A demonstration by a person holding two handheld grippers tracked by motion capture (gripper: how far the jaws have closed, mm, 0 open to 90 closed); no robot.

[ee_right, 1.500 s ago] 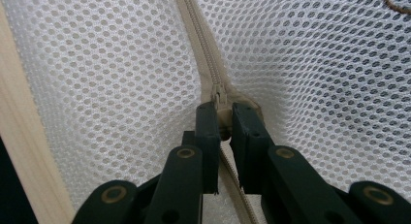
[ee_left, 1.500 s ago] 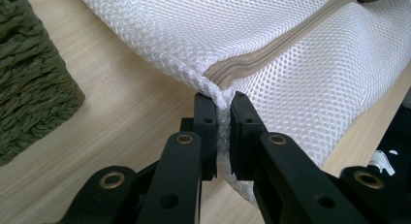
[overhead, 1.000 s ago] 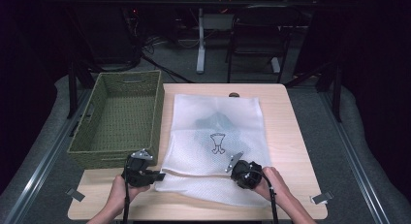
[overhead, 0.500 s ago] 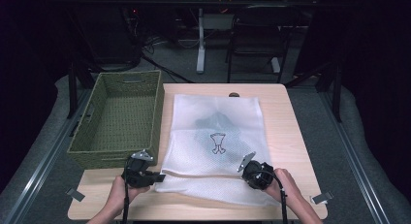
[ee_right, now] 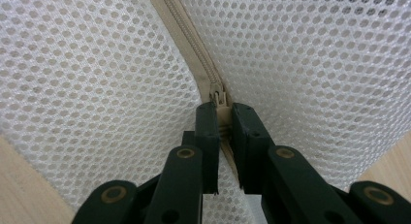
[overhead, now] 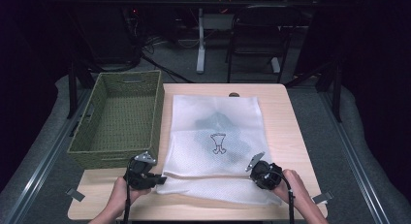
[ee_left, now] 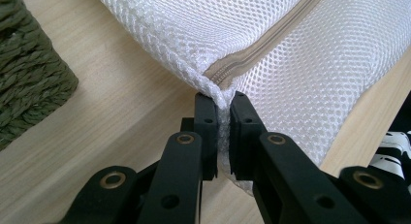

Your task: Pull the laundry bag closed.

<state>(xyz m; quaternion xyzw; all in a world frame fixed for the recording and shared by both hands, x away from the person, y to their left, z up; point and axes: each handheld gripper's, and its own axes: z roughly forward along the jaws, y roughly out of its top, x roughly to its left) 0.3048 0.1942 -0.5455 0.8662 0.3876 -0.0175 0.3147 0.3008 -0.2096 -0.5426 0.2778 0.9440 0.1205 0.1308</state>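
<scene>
Nearest the person, the left gripper (ee_left: 222, 107) has its jaws pinched tight on the corner seam of the white mesh bag (overhead: 213, 146), at the zipper's end. The right gripper (ee_right: 223, 112) is clamped on the beige zipper pull (ee_right: 219, 99). The bag lies flat on the table (overhead: 286, 132), its only marking a small black outline drawing, without readable lettering. Beyond, to the left, stands the green wicker basket (overhead: 121, 117).

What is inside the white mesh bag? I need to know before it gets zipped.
Through the mesh bag a dark, greyish bundle shows, maybe clothing. The mesh blurs it, so what it is cannot be told. A small printed figure sits on the bag's face.
</scene>
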